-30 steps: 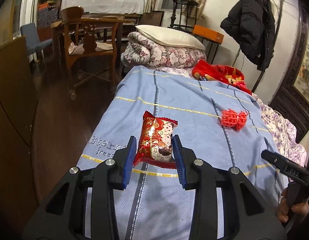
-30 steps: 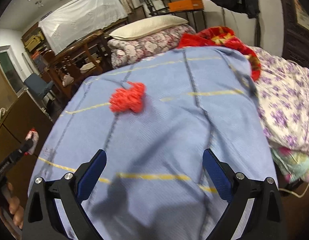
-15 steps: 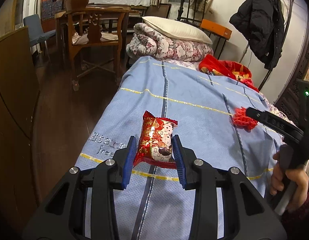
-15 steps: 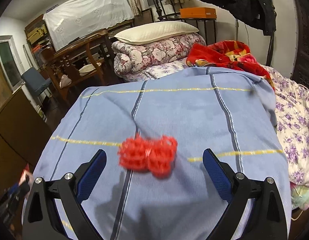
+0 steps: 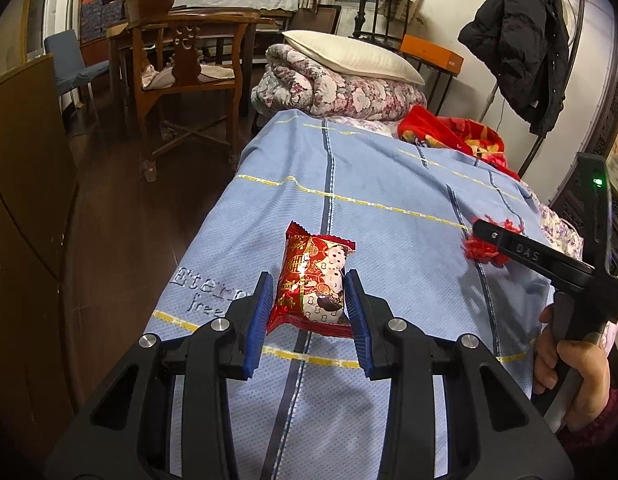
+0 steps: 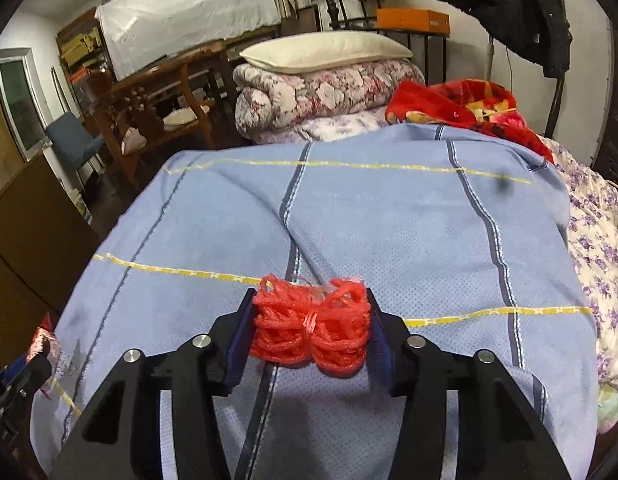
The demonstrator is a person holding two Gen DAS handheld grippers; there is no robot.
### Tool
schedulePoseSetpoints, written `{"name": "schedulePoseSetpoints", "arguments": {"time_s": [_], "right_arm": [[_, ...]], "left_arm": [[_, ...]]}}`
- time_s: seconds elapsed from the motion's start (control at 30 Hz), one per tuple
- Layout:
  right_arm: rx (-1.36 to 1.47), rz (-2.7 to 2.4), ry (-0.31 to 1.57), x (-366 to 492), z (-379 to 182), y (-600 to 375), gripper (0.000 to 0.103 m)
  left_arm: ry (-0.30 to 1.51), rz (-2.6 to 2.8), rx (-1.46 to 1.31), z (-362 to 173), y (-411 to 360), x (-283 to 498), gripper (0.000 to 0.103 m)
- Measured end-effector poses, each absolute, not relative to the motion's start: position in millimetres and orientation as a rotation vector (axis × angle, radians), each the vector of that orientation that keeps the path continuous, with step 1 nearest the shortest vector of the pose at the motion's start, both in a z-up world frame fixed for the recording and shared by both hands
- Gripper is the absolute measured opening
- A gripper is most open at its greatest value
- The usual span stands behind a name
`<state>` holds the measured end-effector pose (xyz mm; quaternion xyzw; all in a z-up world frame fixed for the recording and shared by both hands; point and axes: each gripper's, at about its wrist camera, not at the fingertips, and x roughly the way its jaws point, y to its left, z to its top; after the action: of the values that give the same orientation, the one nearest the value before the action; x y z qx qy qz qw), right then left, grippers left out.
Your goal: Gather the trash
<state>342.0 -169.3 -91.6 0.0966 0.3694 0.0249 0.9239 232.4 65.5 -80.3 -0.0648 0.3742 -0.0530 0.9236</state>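
Note:
My left gripper [image 5: 309, 300] is shut on a red snack packet [image 5: 315, 280] and holds it above the blue bedsheet [image 5: 389, 208]. My right gripper [image 6: 309, 328] is shut on a bundle of red foam net [image 6: 311, 330], its blue pads pressed against both sides of the bundle. In the left wrist view the right gripper [image 5: 481, 228] shows at the right edge, partly covering the red net [image 5: 483, 252]. The left gripper and its packet [image 6: 39, 342] show dimly at the left edge of the right wrist view.
A folded floral quilt [image 5: 337, 88] with a white pillow [image 5: 349, 56] lies at the far end of the bed, beside a red blanket [image 5: 453, 132]. A wooden chair [image 5: 181, 68] and dark floor are to the left. A brown cabinet [image 5: 25, 184] stands close on the left.
My right gripper moved forward to the red net and closed on it; it was wide open before. My left gripper kept hold of the packet and moved slightly to the left.

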Motion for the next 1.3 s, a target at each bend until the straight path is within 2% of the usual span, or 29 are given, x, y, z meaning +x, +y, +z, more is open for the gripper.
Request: {"name": "schedulePoseSetpoints", "arguments": {"time_s": [0.57,0.97,1.3], "right_arm": [[0.2,0.101,0.783,303.7,-95.9,-156.2,0.051],[0.194,0.093,0.809,308.5,-97.9,-153.4,0.048],[0.218,0.142,0.79,252.0,-97.2,-148.7,0.046]], "left_arm": [[0.761,-0.11,-0.12,-79.8,63.8,230.8,0.038],[0.846,-0.11,-0.112,-99.4,60.1,243.2,0.038],[0.811,-0.141,-0.145,-81.6,58.6,227.0,0.038]]}}
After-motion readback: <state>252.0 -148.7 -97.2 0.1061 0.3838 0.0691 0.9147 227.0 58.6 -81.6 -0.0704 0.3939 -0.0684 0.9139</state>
